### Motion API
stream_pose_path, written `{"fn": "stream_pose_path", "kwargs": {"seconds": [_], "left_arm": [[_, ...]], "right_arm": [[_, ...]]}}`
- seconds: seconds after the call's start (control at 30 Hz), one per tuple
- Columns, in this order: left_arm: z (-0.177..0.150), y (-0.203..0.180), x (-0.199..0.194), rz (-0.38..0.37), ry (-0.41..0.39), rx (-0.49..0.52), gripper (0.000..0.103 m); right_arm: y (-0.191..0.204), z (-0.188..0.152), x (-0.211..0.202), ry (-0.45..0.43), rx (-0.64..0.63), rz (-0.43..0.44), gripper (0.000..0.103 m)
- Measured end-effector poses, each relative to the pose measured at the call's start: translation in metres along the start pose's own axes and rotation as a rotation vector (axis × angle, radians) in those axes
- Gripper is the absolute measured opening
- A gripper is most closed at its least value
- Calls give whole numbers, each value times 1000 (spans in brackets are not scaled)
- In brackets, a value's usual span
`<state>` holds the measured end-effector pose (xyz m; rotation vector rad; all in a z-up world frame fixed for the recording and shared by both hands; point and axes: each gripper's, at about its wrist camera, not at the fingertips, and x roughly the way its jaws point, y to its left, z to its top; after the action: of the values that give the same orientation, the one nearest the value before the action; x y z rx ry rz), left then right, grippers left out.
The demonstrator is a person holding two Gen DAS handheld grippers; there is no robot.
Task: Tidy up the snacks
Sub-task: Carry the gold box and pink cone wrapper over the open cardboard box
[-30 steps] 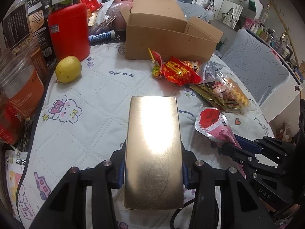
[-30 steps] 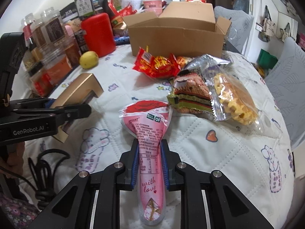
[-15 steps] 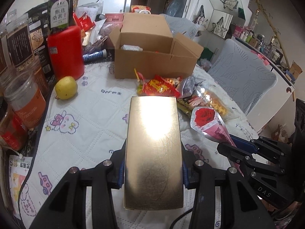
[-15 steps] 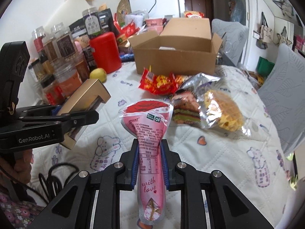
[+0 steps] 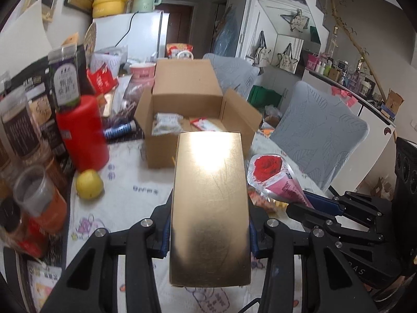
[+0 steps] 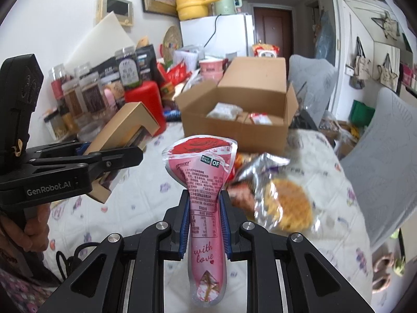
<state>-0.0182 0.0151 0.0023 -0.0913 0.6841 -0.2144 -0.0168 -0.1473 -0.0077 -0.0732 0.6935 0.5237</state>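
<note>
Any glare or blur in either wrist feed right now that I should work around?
Left wrist view: a strong white glare washes out the top of the gold box, and the red canister and jars at the left edge are smeared. Right wrist view: the clear cookie bag is motion-blurred, while the pink rose packet stays sharp. Both views bend straight lines at the edges.

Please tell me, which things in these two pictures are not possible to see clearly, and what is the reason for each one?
- Cardboard box contents: left wrist view, partly hidden by the gold box held in the left gripper.
- Waffle packet: right wrist view, blurred; label unreadable.
- Pink cone packet in the right gripper: small print too small to read.
- Jars: left wrist view, blurred, cut off by the edge.
</note>
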Motion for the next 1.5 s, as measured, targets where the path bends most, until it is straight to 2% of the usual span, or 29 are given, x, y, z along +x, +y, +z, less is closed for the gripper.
{"fn": "stream_pose_path", "kwargs": {"seconds": [0.47,0.9,1.2,1.5], "left_arm": [[74,0,31,-8,-91,44,43],[135,5,74,38,-152,78,43],[162,7,119,61,-141,101,43],[174,14,179,78,-64,103,43]], "right_arm": [[-27,69,20,-86,-45,-19,21],[-59,124,57,-134,-75,-74,21],[-86,149,92,-118,-73,-111,21],[-106,159,137,-48,-67,-118,21]]}}
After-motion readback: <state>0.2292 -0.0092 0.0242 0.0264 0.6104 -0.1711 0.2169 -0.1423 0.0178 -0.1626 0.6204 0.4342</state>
